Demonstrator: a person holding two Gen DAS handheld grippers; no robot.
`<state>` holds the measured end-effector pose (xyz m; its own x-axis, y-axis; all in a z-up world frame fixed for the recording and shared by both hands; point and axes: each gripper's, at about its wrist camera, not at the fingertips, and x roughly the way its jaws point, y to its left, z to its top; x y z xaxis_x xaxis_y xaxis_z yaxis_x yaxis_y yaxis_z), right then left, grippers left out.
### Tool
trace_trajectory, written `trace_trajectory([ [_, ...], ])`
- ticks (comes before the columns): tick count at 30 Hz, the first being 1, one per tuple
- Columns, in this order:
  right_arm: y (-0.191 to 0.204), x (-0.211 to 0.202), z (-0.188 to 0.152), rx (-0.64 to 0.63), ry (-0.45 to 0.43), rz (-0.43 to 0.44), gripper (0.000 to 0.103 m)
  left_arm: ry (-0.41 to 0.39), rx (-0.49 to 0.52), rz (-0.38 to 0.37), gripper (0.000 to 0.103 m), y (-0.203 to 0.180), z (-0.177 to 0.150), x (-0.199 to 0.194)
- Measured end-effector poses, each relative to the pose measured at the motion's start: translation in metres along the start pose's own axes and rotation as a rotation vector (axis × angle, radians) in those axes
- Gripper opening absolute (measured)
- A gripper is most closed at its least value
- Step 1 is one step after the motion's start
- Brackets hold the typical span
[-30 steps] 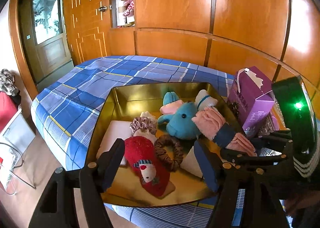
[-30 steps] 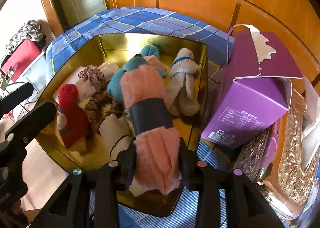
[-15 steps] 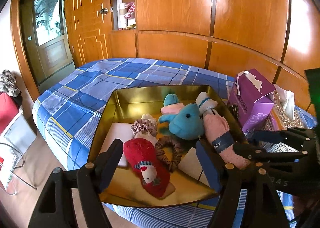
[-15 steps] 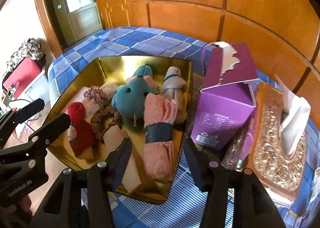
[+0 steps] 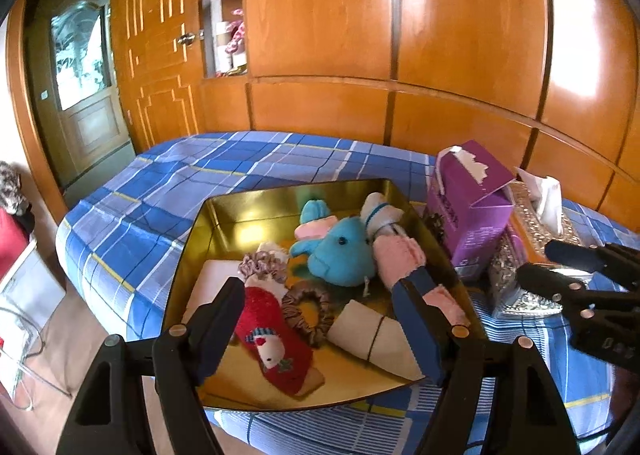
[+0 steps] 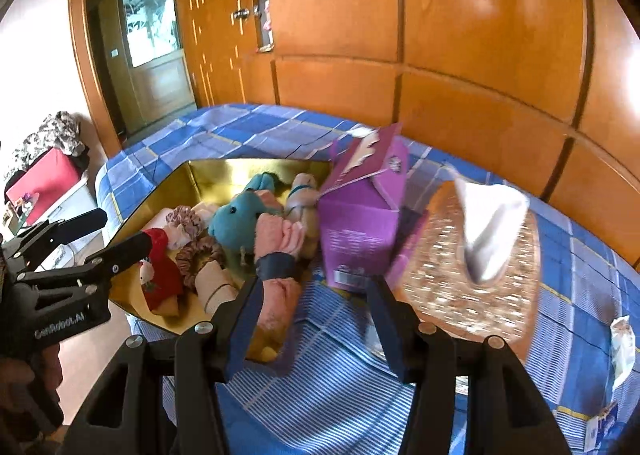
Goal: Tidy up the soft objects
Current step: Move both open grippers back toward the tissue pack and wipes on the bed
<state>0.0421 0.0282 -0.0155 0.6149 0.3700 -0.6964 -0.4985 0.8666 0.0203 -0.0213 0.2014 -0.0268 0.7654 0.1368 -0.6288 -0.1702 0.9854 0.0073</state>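
A gold tray (image 5: 248, 215) on the blue checked bedspread holds several soft things: a blue plush (image 5: 344, 251), a red sock with a snowman (image 5: 272, 331), a brown scrunchie (image 5: 308, 311), a beige roll (image 5: 372, 335) and a pink rolled towel with a dark band (image 5: 400, 259). The towel (image 6: 276, 251) lies free along the tray's near right edge. My left gripper (image 5: 316, 295) hovers open over the tray's front with nothing gripped. My right gripper (image 6: 316, 287) is open and empty, drawn back above the bedspread, between the tray (image 6: 224, 175) and the boxes.
A purple tissue box (image 6: 360, 223) stands right of the tray, with a glittery tissue holder (image 6: 468, 267) beside it. Wooden wall panels rise behind the bed. The bed edge drops to the floor at the left, where a red box (image 6: 44, 179) sits.
My right gripper opened, left the pink towel in the tray, then rose and pulled back to the right. The left gripper stayed almost still.
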Motion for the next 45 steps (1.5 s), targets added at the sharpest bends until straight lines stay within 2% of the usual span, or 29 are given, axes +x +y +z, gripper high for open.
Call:
trace_trajectory([
  [4,-0.022,-0.020,-0.009,0.029,-0.031,-0.013,0.055,-0.015,0.038,-0.014,0.077,-0.010,0.004,-0.007],
  [8,-0.057,-0.043,-0.025,0.083,-0.051,-0.073,0.055,-0.040,0.087,-0.052,0.077,-0.023,0.012,-0.015],
  [14,-0.127,-0.076,-0.063,0.244,-0.039,-0.218,0.055,-0.098,0.182,-0.129,0.077,-0.057,0.028,-0.030],
  [19,-0.183,-0.108,-0.100,0.397,-0.019,-0.349,0.055,-0.118,0.270,-0.224,0.077,-0.100,0.040,-0.037],
  [24,-0.227,-0.133,-0.147,0.516,0.046,-0.470,0.055,-0.145,0.383,-0.325,0.080,-0.149,0.048,-0.048],
  [31,-0.258,-0.139,-0.218,0.683,0.202,-0.548,0.055,-0.112,0.502,-0.489,0.081,-0.221,0.048,-0.057],
  [35,-0.270,-0.144,-0.245,0.786,0.229,-0.567,0.055,-0.079,0.554,-0.557,0.081,-0.258,0.045,-0.057],
  [40,-0.274,-0.143,-0.257,0.816,0.236,-0.574,0.056,0.010,0.615,-0.638,0.081,-0.308,0.033,-0.044],
  [43,-0.267,-0.142,-0.255,0.788,0.239,-0.577,0.062,0.060,0.671,-0.680,0.082,-0.343,0.022,-0.034],
  [45,-0.263,-0.140,-0.255,0.767,0.242,-0.584,0.065,0.094,0.709,-0.713,0.087,-0.366,0.013,-0.027],
])
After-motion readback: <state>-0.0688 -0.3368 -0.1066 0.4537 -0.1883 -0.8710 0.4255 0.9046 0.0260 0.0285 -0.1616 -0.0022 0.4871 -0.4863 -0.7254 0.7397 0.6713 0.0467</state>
